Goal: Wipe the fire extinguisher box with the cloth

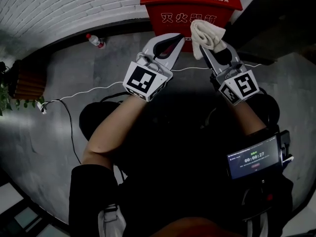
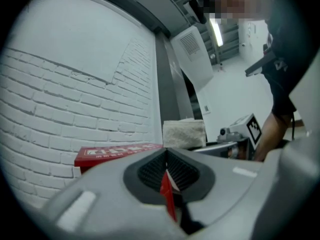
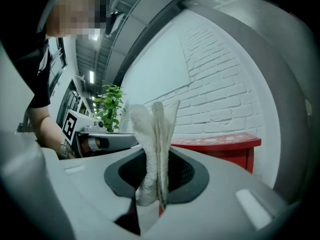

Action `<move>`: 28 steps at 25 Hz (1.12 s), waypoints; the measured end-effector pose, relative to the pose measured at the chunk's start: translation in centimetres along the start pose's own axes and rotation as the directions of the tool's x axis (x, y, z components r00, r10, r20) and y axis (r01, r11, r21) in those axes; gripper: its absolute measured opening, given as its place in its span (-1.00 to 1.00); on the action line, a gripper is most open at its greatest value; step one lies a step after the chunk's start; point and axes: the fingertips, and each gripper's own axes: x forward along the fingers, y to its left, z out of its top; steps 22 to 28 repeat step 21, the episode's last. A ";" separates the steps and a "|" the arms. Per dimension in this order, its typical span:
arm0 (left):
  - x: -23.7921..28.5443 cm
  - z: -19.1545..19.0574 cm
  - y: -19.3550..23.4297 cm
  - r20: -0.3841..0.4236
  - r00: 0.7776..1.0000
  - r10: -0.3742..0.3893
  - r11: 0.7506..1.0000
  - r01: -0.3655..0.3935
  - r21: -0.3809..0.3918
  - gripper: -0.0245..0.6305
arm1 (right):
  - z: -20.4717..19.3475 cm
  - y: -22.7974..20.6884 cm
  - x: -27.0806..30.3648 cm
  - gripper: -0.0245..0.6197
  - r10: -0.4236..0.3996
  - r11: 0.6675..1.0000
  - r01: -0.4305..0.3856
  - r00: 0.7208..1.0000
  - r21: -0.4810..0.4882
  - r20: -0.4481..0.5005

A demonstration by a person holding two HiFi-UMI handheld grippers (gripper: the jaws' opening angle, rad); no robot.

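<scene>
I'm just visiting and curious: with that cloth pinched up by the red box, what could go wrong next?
The right gripper pinches only a narrow fold of the cloth, so rubbing the fire extinguisher box might drag it loose. The white cable crosses the floor just before the box, a possible trip hazard.

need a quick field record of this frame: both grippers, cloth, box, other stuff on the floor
left gripper: jaws together, nothing held, close in front of the box
right gripper: shut on the cloth
cloth: white, folded, sticks out past the jaws
fire extinguisher box: red, against a white brick wall
cloth-to-box contact: cannot tell
floor: bottle left of the box; white cable trailing left
</scene>
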 end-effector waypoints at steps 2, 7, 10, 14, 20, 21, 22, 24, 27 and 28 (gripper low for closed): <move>0.2 0.0 0.1 -0.001 1.000 0.001 1.000 -0.001 -0.001 -0.92 | 0.2 -0.1 -0.2 -0.64 -0.004 1.000 0.004 1.000 0.006 0.008; 0.2 -0.2 0.1 -0.004 1.000 -0.003 0.999 0.003 0.041 -0.92 | 0.7 0.0 -0.2 -0.64 -0.009 1.000 0.009 1.000 0.022 0.020; 0.4 0.0 -0.1 0.002 1.000 -0.012 0.997 0.012 0.074 -0.92 | 0.7 0.0 -0.2 -0.64 -0.011 1.000 0.010 1.000 0.019 0.015; 0.4 -0.3 -0.4 -0.003 1.000 -0.021 0.998 0.021 0.064 -0.92 | 1.0 0.4 0.1 -0.64 0.005 1.000 -0.005 0.999 0.012 0.045; 0.5 -0.1 -0.5 0.003 1.000 -0.028 0.998 0.027 0.061 -0.92 | 0.2 0.3 0.0 -0.64 -0.008 1.000 0.008 1.000 -0.016 -0.002; 0.5 0.0 -0.5 0.006 1.000 -0.027 0.998 0.026 0.060 -0.92 | 0.0 0.4 -0.1 -0.64 -0.009 1.000 0.009 1.000 -0.015 -0.013; 0.5 0.0 -0.5 0.006 1.000 -0.027 0.998 0.026 0.060 -0.92 | 0.0 0.4 -0.1 -0.64 -0.009 1.000 0.009 1.000 -0.015 -0.013; 0.5 0.0 -0.5 0.006 1.000 -0.027 0.998 0.026 0.060 -0.92 | 0.0 0.4 -0.1 -0.64 -0.009 1.000 0.009 1.000 -0.015 -0.013; 0.5 0.0 -0.5 0.006 1.000 -0.027 0.998 0.026 0.060 -0.92 | 0.0 0.4 -0.1 -0.64 -0.009 1.000 0.009 1.000 -0.015 -0.013; 0.5 0.0 -0.5 0.006 1.000 -0.027 0.998 0.026 0.060 -0.92 | 0.0 0.4 -0.1 -0.64 -0.009 1.000 0.009 1.000 -0.015 -0.013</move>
